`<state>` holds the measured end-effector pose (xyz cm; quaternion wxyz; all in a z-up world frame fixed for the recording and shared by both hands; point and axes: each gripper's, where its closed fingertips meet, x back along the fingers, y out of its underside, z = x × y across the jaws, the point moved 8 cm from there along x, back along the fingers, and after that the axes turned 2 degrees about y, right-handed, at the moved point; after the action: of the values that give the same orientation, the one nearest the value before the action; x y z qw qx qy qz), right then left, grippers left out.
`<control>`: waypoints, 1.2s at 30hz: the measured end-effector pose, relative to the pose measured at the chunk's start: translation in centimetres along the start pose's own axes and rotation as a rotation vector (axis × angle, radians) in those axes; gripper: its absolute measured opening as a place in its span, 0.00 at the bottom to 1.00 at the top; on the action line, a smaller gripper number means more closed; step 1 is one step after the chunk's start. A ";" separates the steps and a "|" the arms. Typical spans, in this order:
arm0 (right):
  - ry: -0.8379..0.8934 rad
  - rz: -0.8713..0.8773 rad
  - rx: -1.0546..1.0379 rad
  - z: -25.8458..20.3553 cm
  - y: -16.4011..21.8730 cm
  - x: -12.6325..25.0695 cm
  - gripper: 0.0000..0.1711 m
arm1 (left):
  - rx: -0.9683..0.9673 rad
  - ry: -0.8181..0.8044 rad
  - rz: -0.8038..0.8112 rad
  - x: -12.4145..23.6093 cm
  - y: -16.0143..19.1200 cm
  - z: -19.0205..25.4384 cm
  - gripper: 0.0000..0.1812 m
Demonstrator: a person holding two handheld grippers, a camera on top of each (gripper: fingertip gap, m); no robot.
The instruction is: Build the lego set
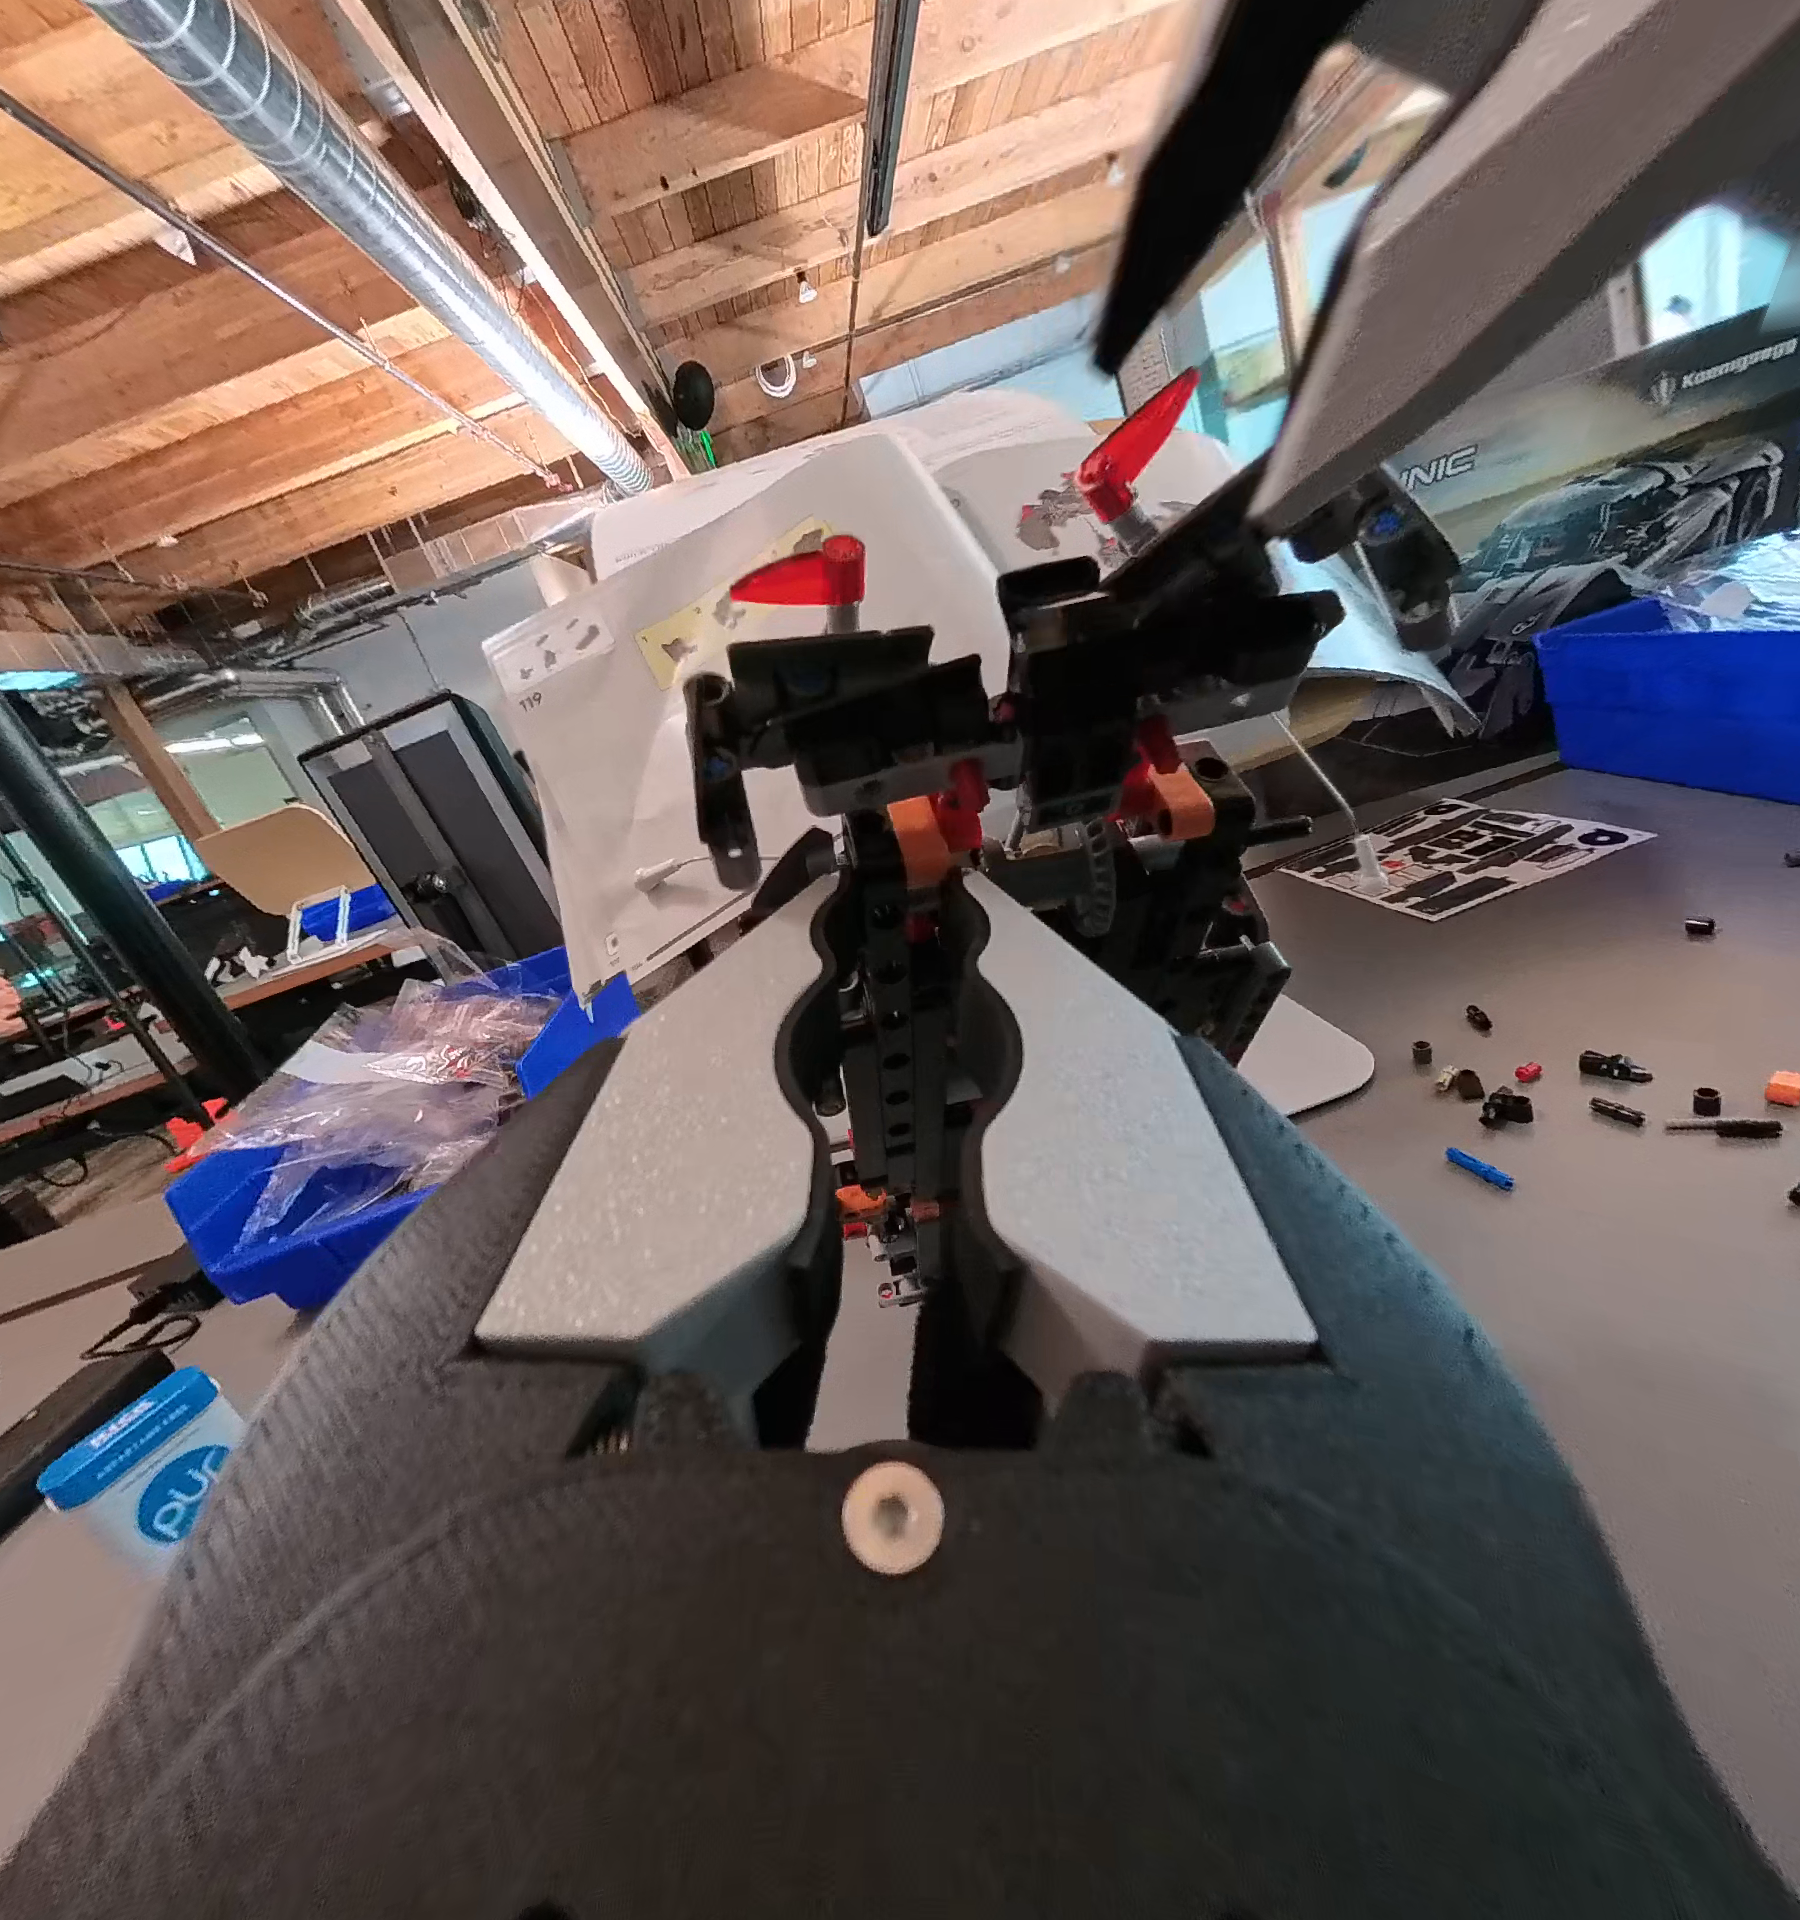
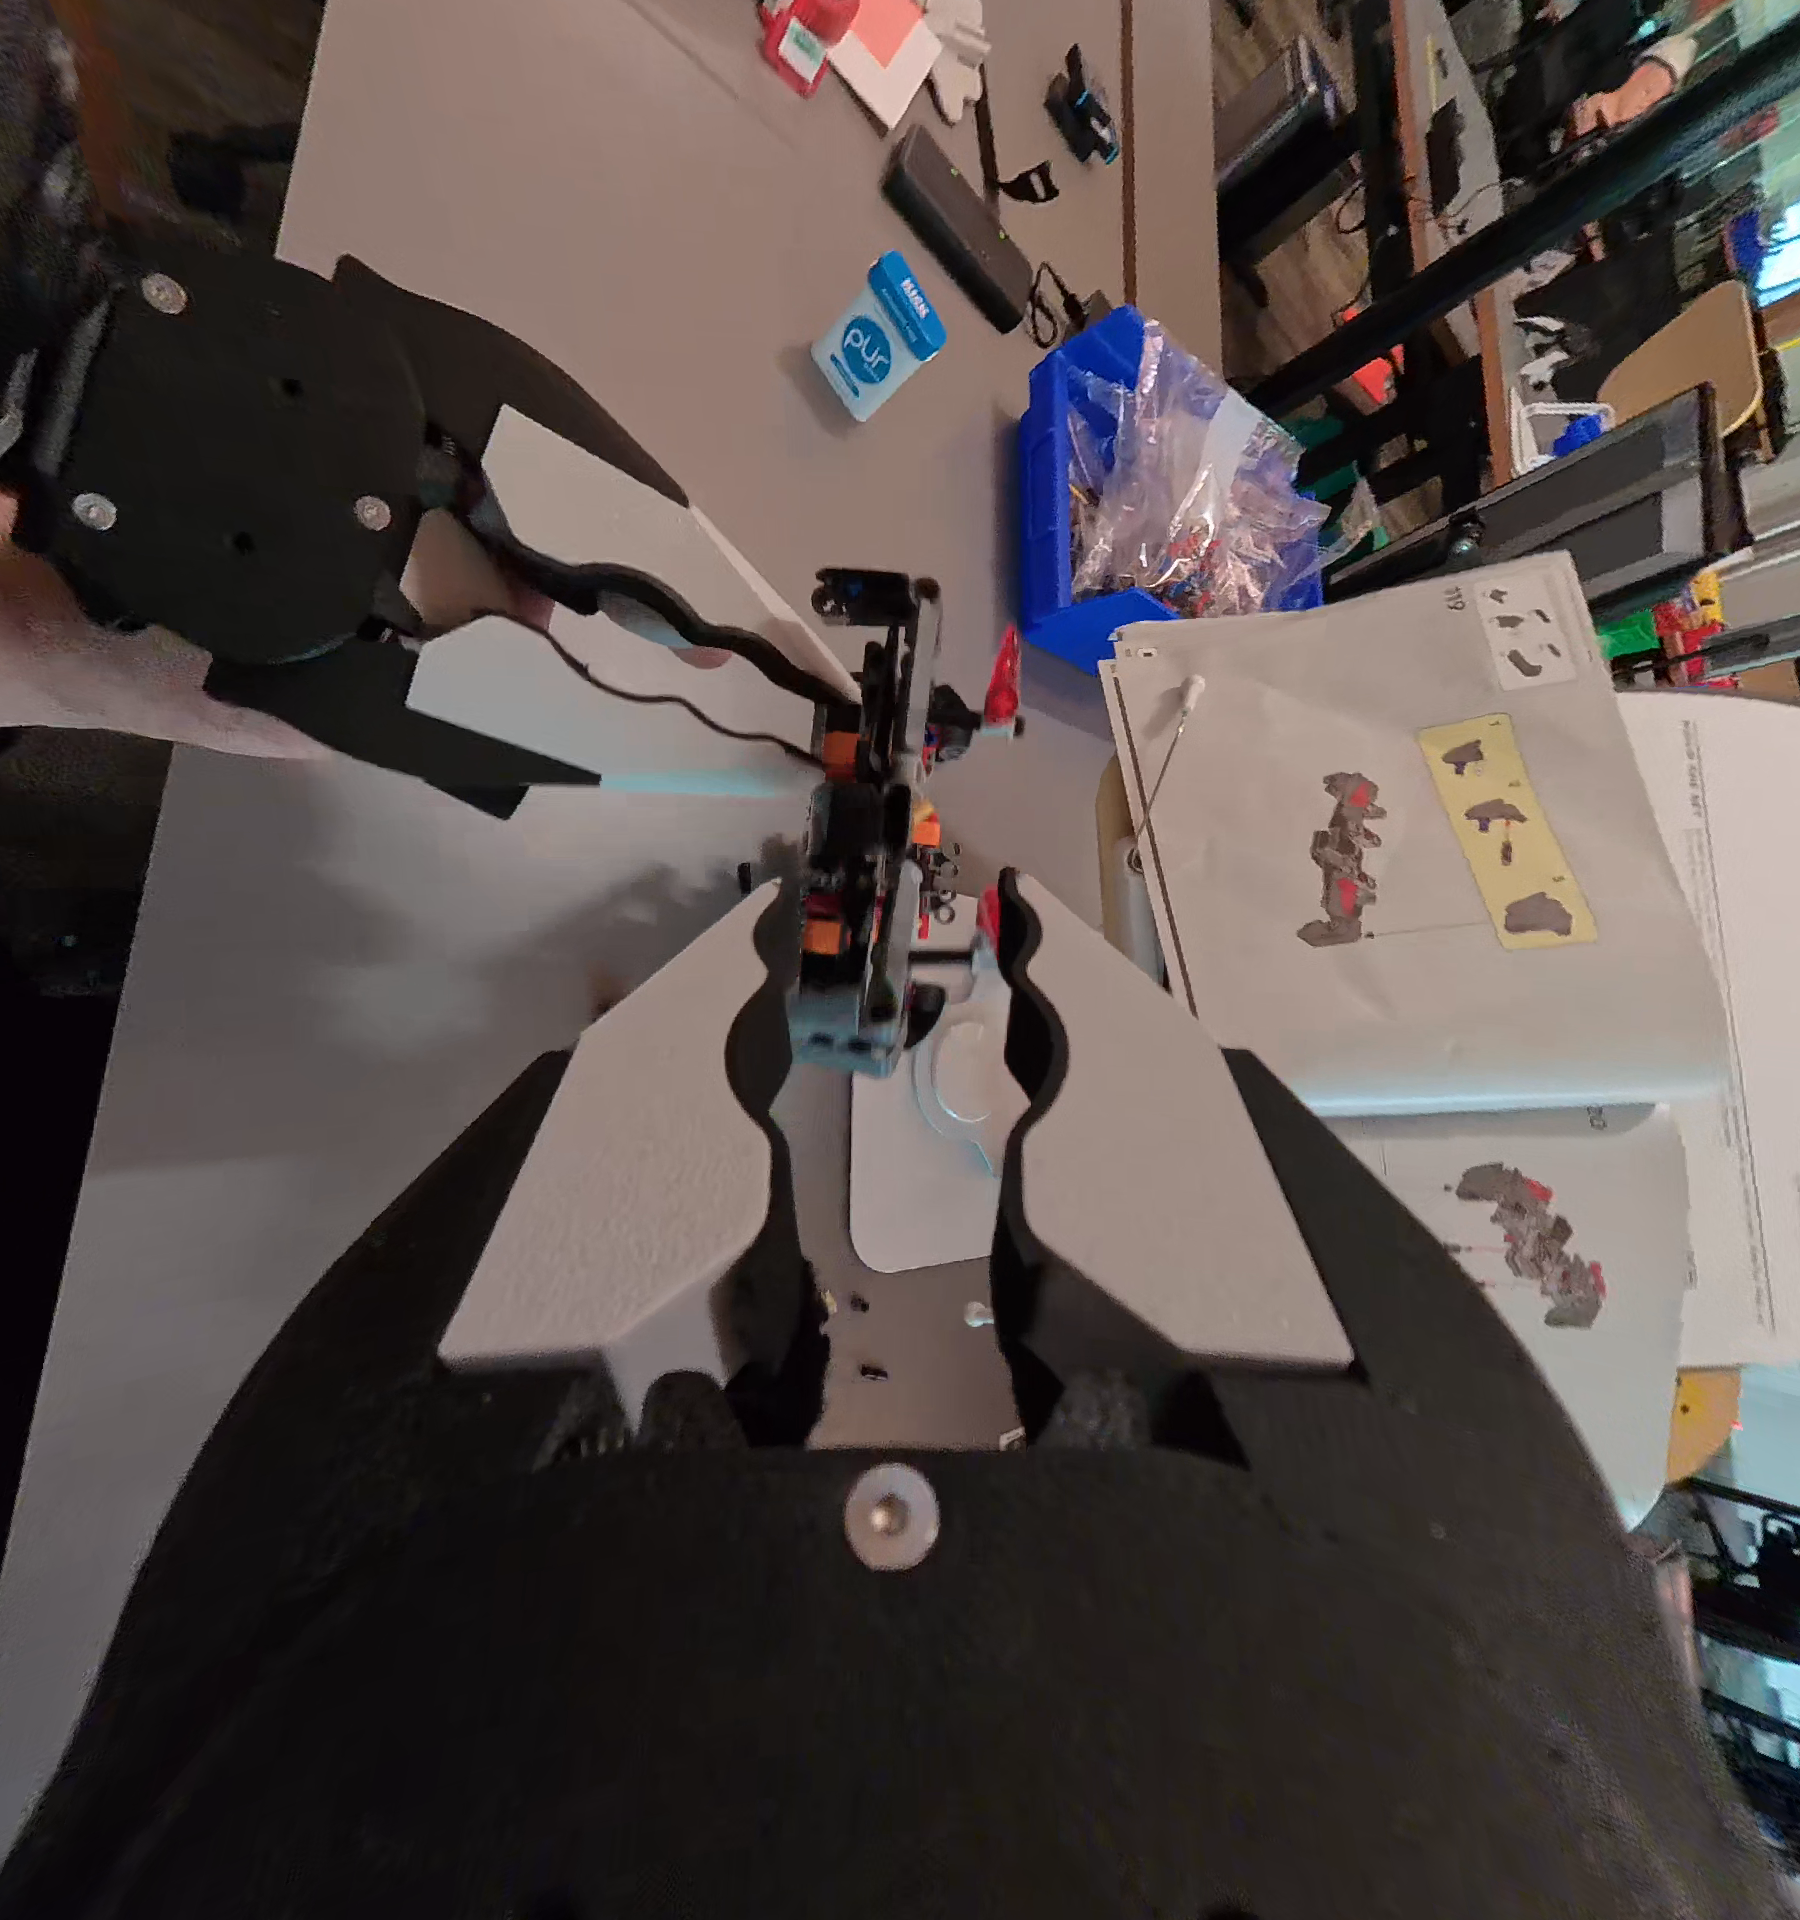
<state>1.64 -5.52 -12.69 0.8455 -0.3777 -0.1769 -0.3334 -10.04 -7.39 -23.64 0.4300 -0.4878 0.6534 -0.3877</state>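
Note:
A partly built black lego model [image 1: 979, 707] with orange connectors and two clear red pieces is held up above the grey table [image 1: 1498, 1403]. My left gripper [image 1: 901, 904] is shut on a black beam at the model's lower part. In the right wrist view it [image 2: 844, 717] comes in from the left and pinches the model [image 2: 854, 997]. My right gripper [image 2: 891, 894] has its jaws parted on either side of the model's near end. In the left wrist view it [image 1: 1187, 436] reaches in from the upper right, by one red piece [image 1: 1135, 436].
An open instruction booklet [image 2: 1395, 831] stands on a stand behind the model. A blue bin [image 2: 1083, 499] holds plastic bags, and another blue bin [image 1: 1706, 696] sits at right. Loose small pieces [image 1: 1602, 1091], a sticker sheet [image 1: 1467, 852] and a blue tin [image 2: 875, 332] lie on the table. Left tips to right tips: about 8 cm.

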 end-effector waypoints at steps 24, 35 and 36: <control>-0.087 0.239 -0.361 1.4 2.6 -2.0 0.18 | 0.083 0.019 -0.037 -0.7 -0.1 -1.6 0.07; -0.175 0.307 -0.482 2.0 3.7 -2.5 0.18 | 0.102 0.025 -0.032 -0.6 0.0 -1.8 0.08; -0.188 0.314 -0.498 2.1 3.8 -2.5 0.18 | 0.104 0.027 -0.032 -0.6 0.0 -1.8 0.08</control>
<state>2.41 -0.99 -14.63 0.7480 -0.6253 -0.1064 -0.1954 -11.65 -6.60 -22.95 0.4398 -0.4699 0.6301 -0.4344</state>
